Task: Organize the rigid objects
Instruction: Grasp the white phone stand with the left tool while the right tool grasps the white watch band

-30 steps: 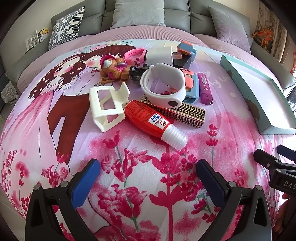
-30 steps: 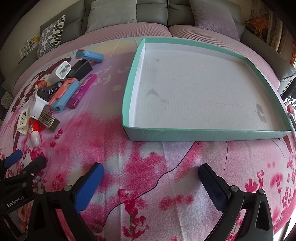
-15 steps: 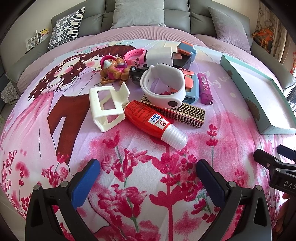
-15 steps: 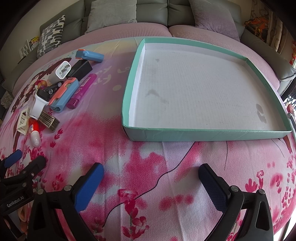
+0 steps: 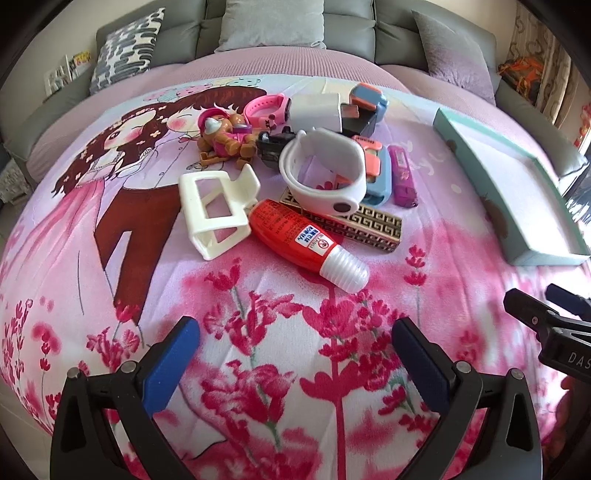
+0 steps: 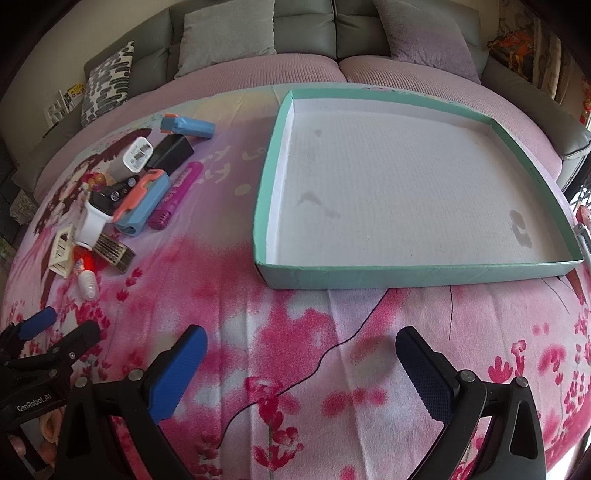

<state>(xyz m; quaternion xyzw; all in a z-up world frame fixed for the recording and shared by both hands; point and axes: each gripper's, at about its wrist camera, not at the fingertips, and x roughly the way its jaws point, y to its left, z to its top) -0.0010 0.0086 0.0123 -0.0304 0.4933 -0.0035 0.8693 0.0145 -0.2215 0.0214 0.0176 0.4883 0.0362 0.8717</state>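
Note:
A pile of small rigid objects lies on the pink flowered blanket: a red glue bottle (image 5: 304, 242), a white plastic frame (image 5: 214, 212), a white wristband (image 5: 323, 171), a patterned gold-and-black box (image 5: 369, 225), a purple lighter (image 5: 403, 175), a brown toy dog (image 5: 225, 138) and others. My left gripper (image 5: 295, 354) is open and empty, a short way in front of the glue bottle. My right gripper (image 6: 301, 363) is open and empty, just in front of the shallow teal tray (image 6: 424, 275), which holds nothing. The pile shows at the left of the right wrist view (image 6: 129, 199).
The tray's near corner (image 5: 532, 254) shows at the right of the left wrist view. The right gripper's fingers (image 5: 546, 314) reach in at that view's right edge. A grey sofa back with cushions (image 6: 303, 33) stands behind the blanket.

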